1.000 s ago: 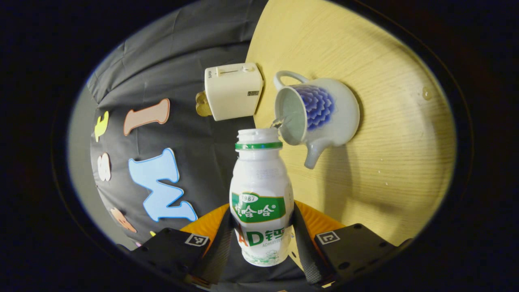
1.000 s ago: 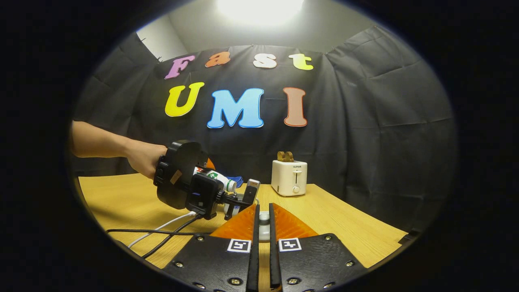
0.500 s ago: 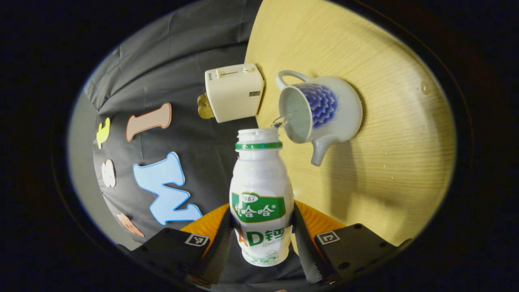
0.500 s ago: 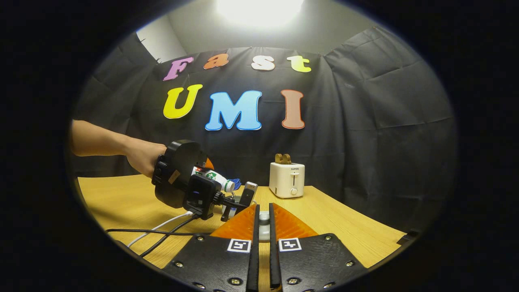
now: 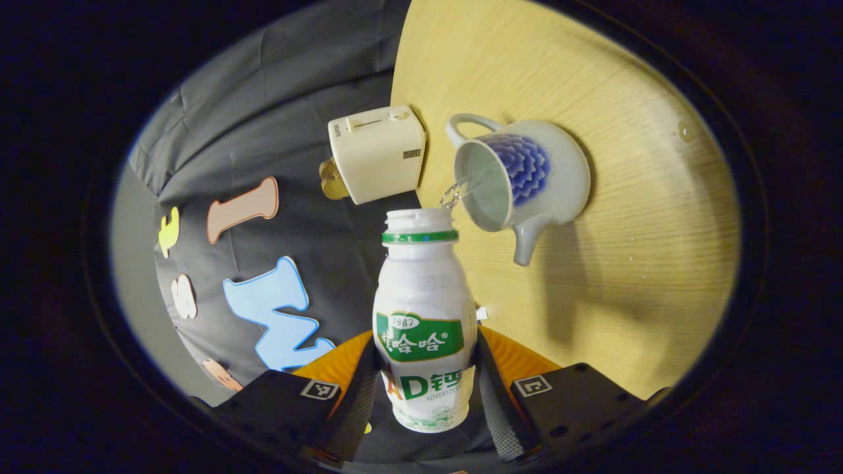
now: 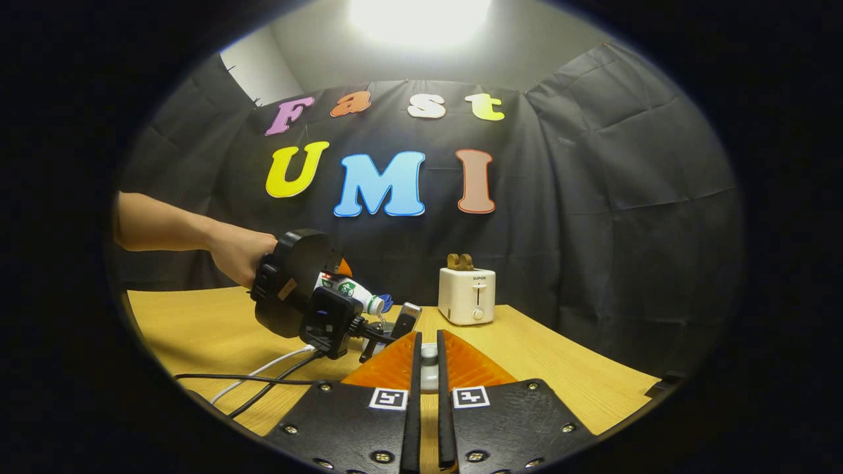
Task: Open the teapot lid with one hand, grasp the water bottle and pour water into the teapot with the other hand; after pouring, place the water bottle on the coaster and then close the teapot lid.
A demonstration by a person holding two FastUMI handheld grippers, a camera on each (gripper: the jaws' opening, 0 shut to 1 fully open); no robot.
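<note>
Water stream (image 5: 461, 187) now longer into teapot (image 5: 527, 178); toaster's (image 6: 466, 296) lever side facing right gripper view.

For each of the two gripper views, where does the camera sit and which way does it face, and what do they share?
Left gripper view: rides the left gripper, rolled sideways, looking along the tilted water bottle to the open teapot; its two fingers show.
Right gripper view: rides the right gripper, level, facing the booth wall; its fingers clamp the teapot lid; a hand shows.
Shared: the toaster, table, bottle and left gripper.
</note>
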